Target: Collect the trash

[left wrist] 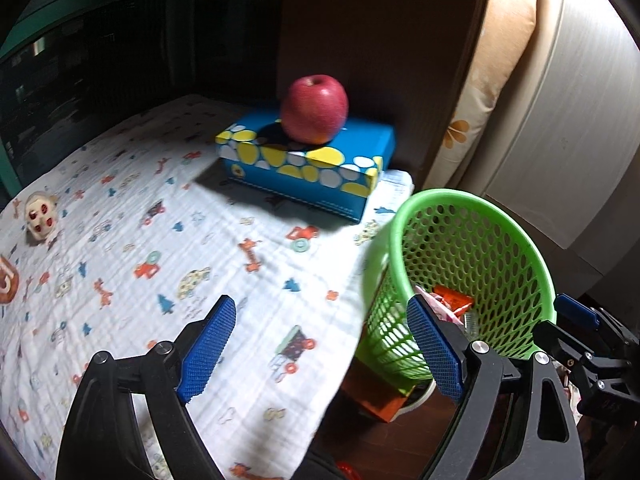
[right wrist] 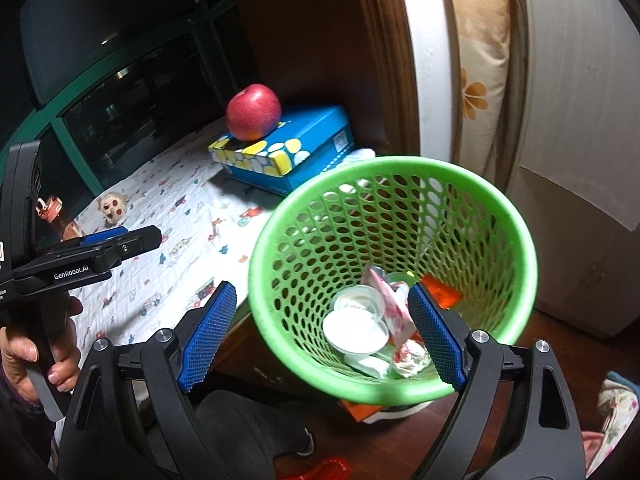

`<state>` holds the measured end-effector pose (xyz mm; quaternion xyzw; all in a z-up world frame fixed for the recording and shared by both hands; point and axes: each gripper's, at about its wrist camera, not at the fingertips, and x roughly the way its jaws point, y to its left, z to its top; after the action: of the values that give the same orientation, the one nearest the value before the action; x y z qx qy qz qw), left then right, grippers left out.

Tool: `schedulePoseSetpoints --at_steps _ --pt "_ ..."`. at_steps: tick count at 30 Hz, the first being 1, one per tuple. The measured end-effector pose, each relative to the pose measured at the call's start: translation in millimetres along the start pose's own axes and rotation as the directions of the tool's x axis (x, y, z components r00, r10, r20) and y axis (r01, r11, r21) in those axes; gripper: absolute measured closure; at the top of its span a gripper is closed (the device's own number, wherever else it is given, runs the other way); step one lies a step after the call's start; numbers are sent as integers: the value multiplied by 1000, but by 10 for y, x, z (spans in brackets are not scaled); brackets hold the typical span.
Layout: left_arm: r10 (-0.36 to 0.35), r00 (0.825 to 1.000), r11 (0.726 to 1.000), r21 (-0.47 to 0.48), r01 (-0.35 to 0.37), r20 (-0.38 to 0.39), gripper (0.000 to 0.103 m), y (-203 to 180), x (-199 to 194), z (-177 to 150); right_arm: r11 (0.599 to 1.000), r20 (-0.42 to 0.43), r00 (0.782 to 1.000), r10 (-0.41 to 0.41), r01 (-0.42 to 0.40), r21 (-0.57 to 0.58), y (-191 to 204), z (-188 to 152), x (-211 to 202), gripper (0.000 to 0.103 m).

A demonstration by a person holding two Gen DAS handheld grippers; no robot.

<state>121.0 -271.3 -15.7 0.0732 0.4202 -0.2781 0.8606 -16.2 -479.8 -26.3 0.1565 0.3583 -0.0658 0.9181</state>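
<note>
A green mesh basket (right wrist: pixel 400 164) stands beside the table's edge. It holds white cups (right wrist: pixel 356 330), a pink wrapper (right wrist: pixel 390 300), an orange wrapper (right wrist: pixel 440 292) and a crumpled tissue (right wrist: pixel 408 360). My right gripper (right wrist: pixel 322 332) hovers over the basket's near rim, open, with nothing held. My left gripper (left wrist: pixel 320 344) is open and empty above the printed cloth (left wrist: pixel 160 240), just left of the basket (left wrist: pixel 440 196). A small cream figure with red spots (left wrist: pixel 40 216) lies on the cloth at the far left. A hand (right wrist: pixel 40 356) holds the left gripper's handle.
A red apple (left wrist: pixel 314 108) rests on a blue spotted tissue box (left wrist: pixel 308 164) at the back of the table. A brown object (left wrist: pixel 6 280) sits at the left edge. A dark window lies behind, and a cupboard (right wrist: pixel 580 160) stands to the right. The basket stands on an orange and white object (left wrist: pixel 380 400).
</note>
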Motion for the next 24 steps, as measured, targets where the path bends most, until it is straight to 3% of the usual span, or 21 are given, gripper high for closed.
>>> schedulePoseSetpoints --at_steps 9,11,24 --pt "80 997 996 -37 -80 16 18 296 -189 -114 999 -4 999 35 -36 -41 267 51 80 14" --pt "95 995 994 -48 -94 18 9 351 -227 -145 998 -6 999 46 -46 -50 318 67 108 13" --pt "187 982 978 -98 -182 43 8 598 -440 -271 990 -19 994 104 -105 -90 597 138 240 12"
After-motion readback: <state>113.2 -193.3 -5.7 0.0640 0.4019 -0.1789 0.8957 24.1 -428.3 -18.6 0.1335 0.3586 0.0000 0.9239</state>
